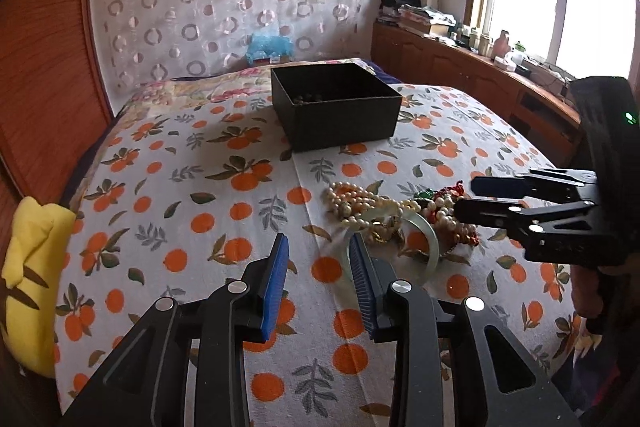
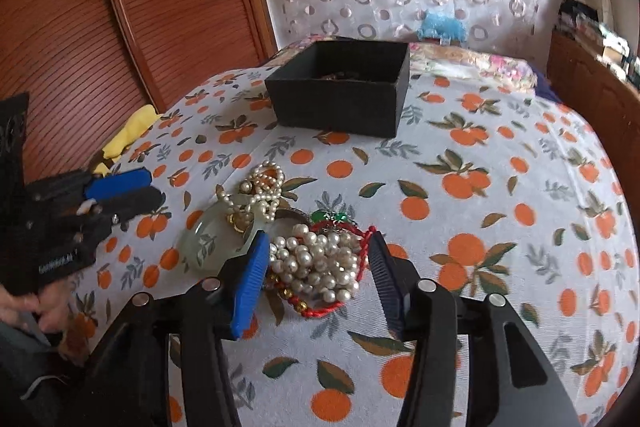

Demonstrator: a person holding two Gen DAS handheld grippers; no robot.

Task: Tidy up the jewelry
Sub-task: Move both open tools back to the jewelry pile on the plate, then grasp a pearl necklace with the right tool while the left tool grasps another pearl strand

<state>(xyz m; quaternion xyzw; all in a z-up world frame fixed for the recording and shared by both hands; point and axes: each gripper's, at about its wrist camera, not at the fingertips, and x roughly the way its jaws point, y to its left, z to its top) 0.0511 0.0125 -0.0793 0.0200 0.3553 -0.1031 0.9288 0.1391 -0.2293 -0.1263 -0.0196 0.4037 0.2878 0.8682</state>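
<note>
Now the right gripper, jaws spread, straddles the pearl necklaces beside a jade bangle; the left gripper hovers released nearby, black box beyond.

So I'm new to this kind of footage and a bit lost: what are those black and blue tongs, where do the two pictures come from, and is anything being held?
No robot here: a person holds a two-finger tool in each hand, each with its own camera looking along its fingers. One picture looks out from the left gripper, the other from the right gripper.

Both are over a bed with an orange-print sheet. On it lies a heap of jewelry: pearl strands, a pale green bangle and red beaded cord. Farther back stands an open black box with a few pieces inside.

Nothing is held. Both grippers are open; the right one's fingers straddle the pearls.
</note>
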